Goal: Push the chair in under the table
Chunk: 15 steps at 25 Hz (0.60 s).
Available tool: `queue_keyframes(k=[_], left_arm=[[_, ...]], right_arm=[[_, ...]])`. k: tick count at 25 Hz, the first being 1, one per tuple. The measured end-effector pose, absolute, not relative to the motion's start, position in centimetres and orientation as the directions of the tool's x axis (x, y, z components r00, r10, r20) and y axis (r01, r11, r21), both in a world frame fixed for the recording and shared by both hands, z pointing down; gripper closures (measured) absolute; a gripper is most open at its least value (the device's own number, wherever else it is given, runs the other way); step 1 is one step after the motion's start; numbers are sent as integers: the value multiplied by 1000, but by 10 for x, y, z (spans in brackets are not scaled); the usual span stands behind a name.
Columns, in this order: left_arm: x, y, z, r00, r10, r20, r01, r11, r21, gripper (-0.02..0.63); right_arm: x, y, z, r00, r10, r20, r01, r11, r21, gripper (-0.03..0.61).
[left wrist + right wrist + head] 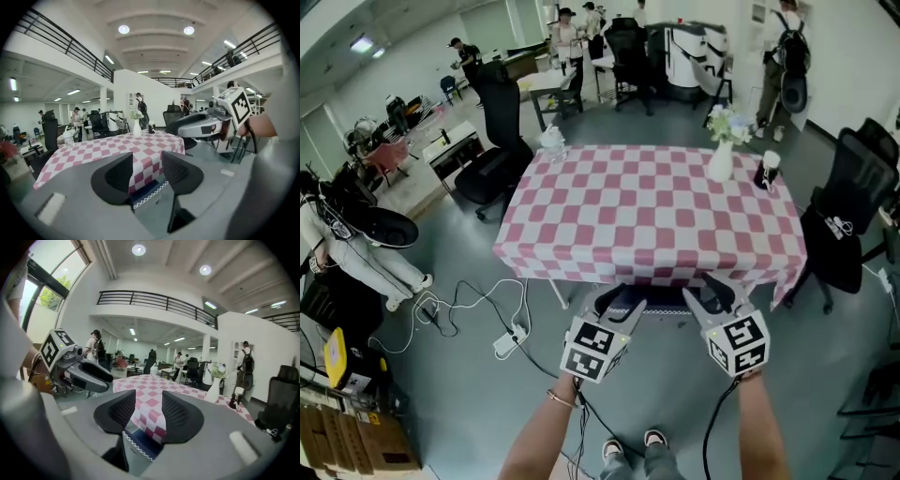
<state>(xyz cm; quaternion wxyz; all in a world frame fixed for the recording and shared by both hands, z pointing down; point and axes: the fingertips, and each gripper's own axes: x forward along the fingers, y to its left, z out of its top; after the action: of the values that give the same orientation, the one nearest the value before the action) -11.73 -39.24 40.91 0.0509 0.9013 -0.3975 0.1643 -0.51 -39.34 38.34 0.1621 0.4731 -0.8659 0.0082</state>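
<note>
The table wears a pink-and-white checked cloth. At its near edge the chair shows only as a dark strip tucked under the cloth's hem. In both gripper views it is a dark blue surface with white zigzag trim below the jaws. My left gripper and right gripper hover side by side above that edge, pointing across the tabletop. Both are open with nothing between their pads.
A white vase of flowers, a dark cup and a clear bottle stand on the far part of the table. Black office chairs flank it at left and right. Cables and a power strip lie on the floor; people stand beyond.
</note>
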Motion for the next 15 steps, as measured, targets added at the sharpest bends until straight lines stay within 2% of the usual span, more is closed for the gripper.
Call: queue_keyframes(k=[7,15], left_arm=[[-139,-363,337,508,-840,192,-856,-517,4,419],[-171,-310,299,387,-917,92,-922,-384,47,469]], right_arm=[[42,-344,325,-245,-965,96,-966,251,57,399],[77,-268,306,-61,-993,102,-998,64,23,402]])
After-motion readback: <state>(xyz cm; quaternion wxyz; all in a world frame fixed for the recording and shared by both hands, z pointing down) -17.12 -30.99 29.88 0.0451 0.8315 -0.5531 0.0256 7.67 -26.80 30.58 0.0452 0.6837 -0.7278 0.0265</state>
